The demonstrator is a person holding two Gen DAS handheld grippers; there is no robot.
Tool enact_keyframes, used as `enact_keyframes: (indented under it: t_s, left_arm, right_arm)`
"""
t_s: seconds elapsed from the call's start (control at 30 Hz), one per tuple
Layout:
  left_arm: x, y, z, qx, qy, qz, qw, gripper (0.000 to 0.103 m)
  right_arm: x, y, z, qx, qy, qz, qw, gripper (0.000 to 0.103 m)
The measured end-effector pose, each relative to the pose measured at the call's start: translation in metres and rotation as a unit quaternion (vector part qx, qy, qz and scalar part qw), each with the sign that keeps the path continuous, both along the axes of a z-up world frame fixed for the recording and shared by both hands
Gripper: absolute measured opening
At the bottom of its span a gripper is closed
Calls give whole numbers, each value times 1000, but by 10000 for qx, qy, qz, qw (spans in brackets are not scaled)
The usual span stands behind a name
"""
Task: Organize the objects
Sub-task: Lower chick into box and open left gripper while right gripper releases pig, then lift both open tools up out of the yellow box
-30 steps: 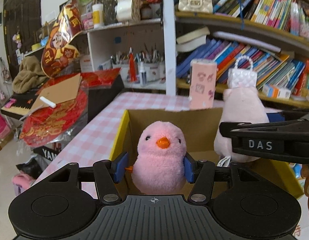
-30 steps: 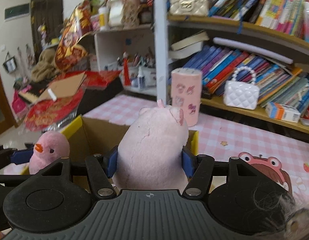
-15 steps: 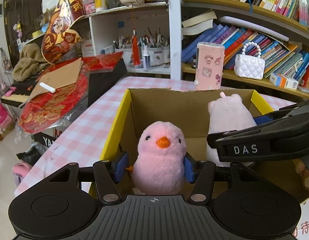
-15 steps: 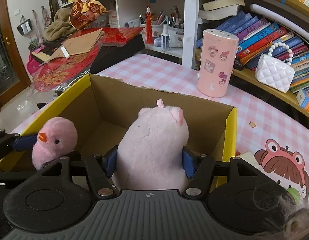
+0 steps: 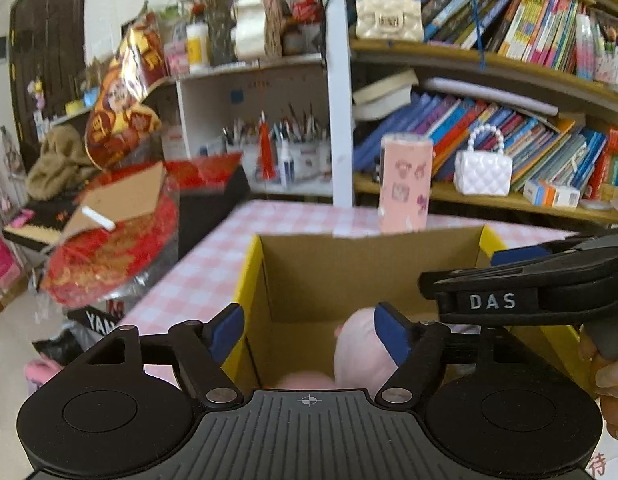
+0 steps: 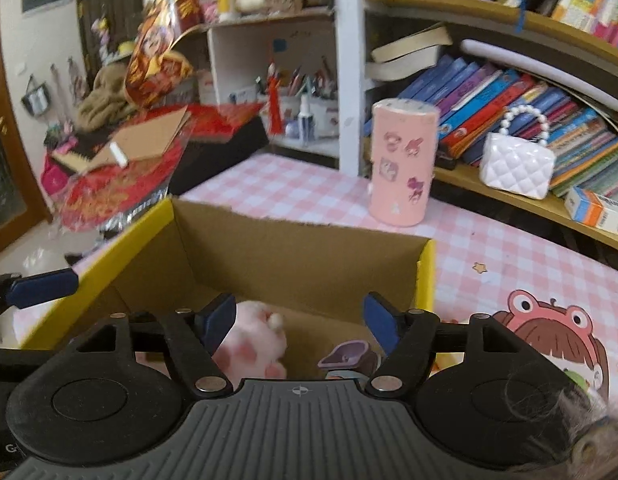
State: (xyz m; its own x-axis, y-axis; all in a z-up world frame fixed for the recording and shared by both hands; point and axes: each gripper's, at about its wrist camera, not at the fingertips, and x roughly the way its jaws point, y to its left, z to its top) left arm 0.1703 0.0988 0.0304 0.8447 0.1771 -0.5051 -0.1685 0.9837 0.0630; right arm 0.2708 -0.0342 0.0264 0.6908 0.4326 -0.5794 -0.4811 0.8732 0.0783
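- Over the cardboard box (image 5: 369,272), both grippers have let go: left gripper (image 5: 309,330) and right gripper (image 6: 297,318) jaws are opening, nothing pressed between them.
- At six o'clock below, pink chick (image 5: 305,381) and pink pig (image 6: 253,346) now lie inside; both toys look stowed.

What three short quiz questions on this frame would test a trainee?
1. True or false: the left gripper is clamped on a plush toy.
2. Where does the pale pink plush pig lie? A) on the checked tablecloth B) inside the yellow-edged cardboard box C) on the bookshelf
3. Fill in: the tall pink cylinder with cartoon stickers stands ____ the box, on the pink checked tablecloth.

Key: 1 false, its jaws are opening with nothing pressed between the pads. 2 B. 3 behind.
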Motion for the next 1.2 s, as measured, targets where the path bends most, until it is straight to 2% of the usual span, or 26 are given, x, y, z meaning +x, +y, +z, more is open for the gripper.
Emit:
enact_keyframes:
  t_s: [0.2, 0.47, 0.97, 1.07, 1.2]
  left_arm:
    - [-19, 6, 15, -84, -242, 107, 9996, 79]
    - [-48, 12, 20, -150, -278, 153, 9994, 80]
    - [-116, 18, 7, -303, 50, 93, 9995, 81]
    - [-129, 18, 2, -305, 132, 93, 9994, 85]
    - [-144, 18, -3, -306, 238, 74, 9992, 85]
  right_arm:
    - [-23, -11, 21, 248, -325, -309, 9987, 69]
    - [-67, -23, 37, 334, -619, -608, 9957, 69]
    - [-152, -27, 18, 102, -368, -935, 9949, 69]
    - [-169, -26, 11, 33, -261, -957, 9951, 69]
    - [-189, -24, 3, -41, -152, -958, 9953, 69]
